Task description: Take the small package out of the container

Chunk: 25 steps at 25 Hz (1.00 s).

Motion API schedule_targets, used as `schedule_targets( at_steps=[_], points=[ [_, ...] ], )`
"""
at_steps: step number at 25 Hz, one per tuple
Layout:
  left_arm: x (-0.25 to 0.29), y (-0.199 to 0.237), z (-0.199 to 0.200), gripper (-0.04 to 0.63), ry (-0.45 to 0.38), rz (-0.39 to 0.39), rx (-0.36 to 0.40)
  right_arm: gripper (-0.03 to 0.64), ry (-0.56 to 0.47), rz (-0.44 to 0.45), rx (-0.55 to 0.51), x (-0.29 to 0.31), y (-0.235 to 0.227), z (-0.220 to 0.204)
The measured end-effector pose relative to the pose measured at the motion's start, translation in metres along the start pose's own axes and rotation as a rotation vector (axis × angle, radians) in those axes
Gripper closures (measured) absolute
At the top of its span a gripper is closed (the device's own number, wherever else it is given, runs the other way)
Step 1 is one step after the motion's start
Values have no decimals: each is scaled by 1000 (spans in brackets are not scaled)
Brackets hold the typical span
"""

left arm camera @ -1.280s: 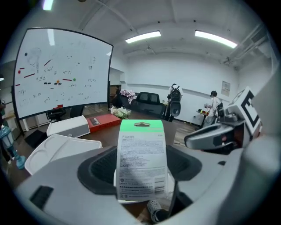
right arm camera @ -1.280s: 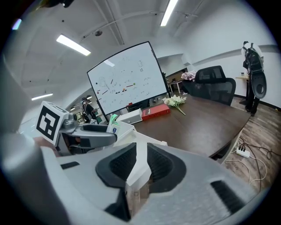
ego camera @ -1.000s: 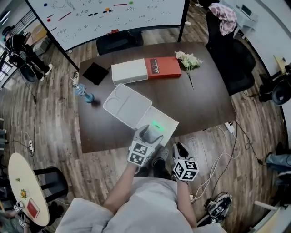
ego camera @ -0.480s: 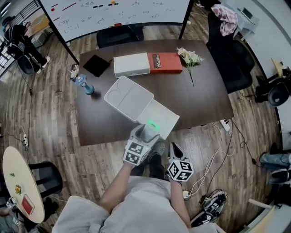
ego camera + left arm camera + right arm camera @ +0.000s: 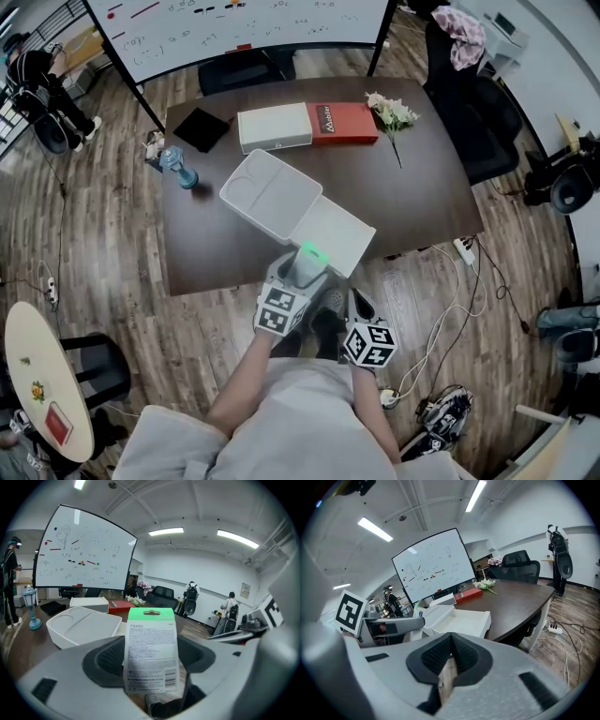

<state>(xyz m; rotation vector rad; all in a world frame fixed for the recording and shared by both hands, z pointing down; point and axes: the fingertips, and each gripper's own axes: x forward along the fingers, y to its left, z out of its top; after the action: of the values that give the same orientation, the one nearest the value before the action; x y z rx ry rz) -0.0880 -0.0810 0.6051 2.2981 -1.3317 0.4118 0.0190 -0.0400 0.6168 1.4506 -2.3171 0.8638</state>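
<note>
The small package (image 5: 151, 653) is a white card with a green top, and my left gripper (image 5: 151, 663) is shut on its lower part. In the head view the package (image 5: 312, 254) stands upright in the left gripper (image 5: 305, 269), at the near edge of the open white container (image 5: 339, 230). The container's tray (image 5: 82, 627) lies behind the package, with nothing seen in it. My right gripper (image 5: 361, 305) hangs off the table's front edge, beside the left one. In its own view the right gripper (image 5: 450, 654) has its pads together with nothing between them.
A dark table (image 5: 412, 187) carries a white box (image 5: 275, 127), a red box (image 5: 342, 122), white flowers (image 5: 392, 112), a black pad (image 5: 202, 128) and a blue lamp-shaped object (image 5: 175, 167). A whiteboard, chairs and floor cables (image 5: 469, 281) surround it.
The left gripper has drawn the package slightly back, from over the container to its near edge. The right gripper stays beside it below the table edge.
</note>
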Motion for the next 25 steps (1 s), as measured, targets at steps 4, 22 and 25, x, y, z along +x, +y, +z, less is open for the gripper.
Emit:
schedule_targets(
  at_steps=[4,22,25],
  points=[
    [-9,7,0,267,-1,13,20,614,-4,19,-21,7,11,-2],
    [-12,7,8,267,-12,-19,54,614,-84,-39,32,6,15,8],
    [-10,7,12,267,-27,-15,48,614,-71,-53,10,12,13,9]
  ],
)
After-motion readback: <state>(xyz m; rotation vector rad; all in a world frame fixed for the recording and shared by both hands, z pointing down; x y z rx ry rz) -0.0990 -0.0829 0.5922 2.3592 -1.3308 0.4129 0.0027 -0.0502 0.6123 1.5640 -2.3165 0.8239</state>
